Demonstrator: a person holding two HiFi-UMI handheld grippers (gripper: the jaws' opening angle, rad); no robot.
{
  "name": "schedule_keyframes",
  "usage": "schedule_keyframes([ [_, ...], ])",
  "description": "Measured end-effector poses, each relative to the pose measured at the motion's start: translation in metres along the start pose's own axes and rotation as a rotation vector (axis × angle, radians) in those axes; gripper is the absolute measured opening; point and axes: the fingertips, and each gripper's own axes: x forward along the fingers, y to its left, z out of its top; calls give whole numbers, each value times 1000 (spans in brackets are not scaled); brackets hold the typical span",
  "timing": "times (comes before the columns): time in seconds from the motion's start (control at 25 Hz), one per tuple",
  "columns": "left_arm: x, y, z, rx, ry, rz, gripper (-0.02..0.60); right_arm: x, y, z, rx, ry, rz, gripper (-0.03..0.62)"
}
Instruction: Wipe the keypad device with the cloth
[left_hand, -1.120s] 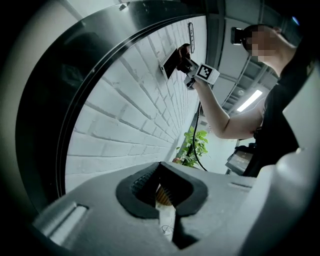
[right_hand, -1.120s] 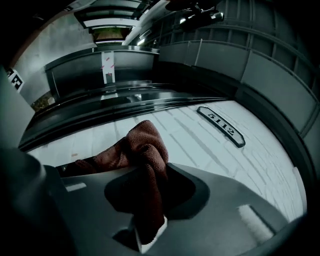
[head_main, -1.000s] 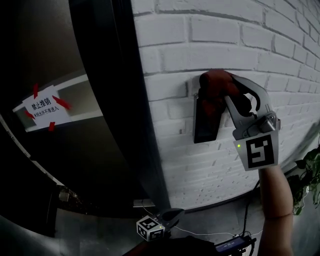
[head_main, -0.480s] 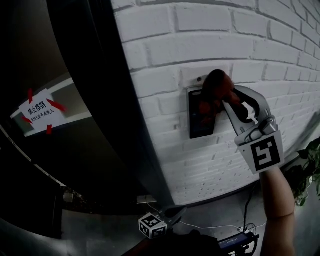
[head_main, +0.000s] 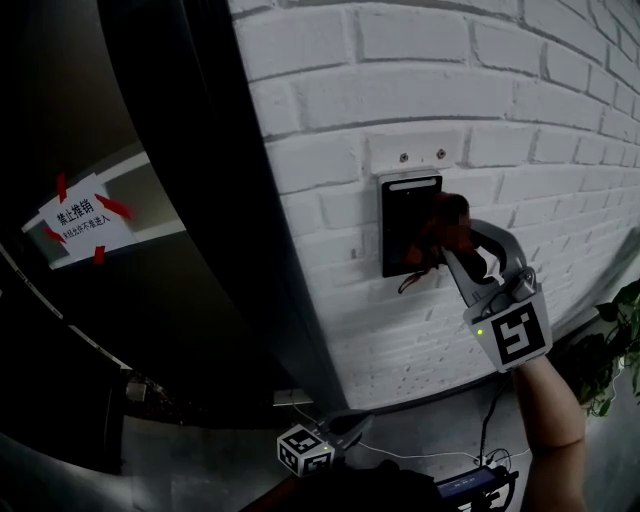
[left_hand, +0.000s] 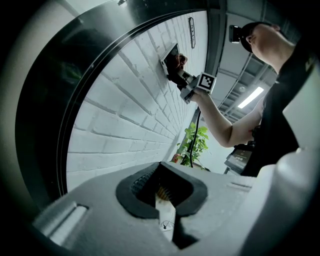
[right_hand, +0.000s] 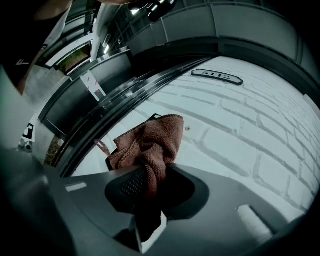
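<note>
Your right tongs (head_main: 458, 246), clamping the cloth (head_main: 445, 218), have slid down the keypad device (head_main: 404, 228); left tongs (left_hand: 165, 200) hang closed, empty.

The brown cloth (head_main: 445, 222), pinched in the right gripper (head_main: 450, 240), is covering the right edge of the keypad device (head_main: 403, 225). In the right gripper view it is hiding all but slivers of the device's dark rim. The left gripper (head_main: 335, 438) is being cut off by the head view's bottom edge, showing only its marker cube and part of a jaw, while the taped sign's (head_main: 82, 220) smaller print is proving too small to read.
</note>
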Motion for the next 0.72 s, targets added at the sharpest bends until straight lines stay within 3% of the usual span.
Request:
schedule_keyframes([
  [0.32,2,-2,-2,-9,3,-12,3,-7,47,-48,-55,129,42,84],
  [0.52,-1,0,-2,-3,-4,-7,5,0,82,-62,309,104,158,89],
  [0.72,-3,-2,-1,1,-15,-8,3,13,114,-40,380,49,213,91],
])
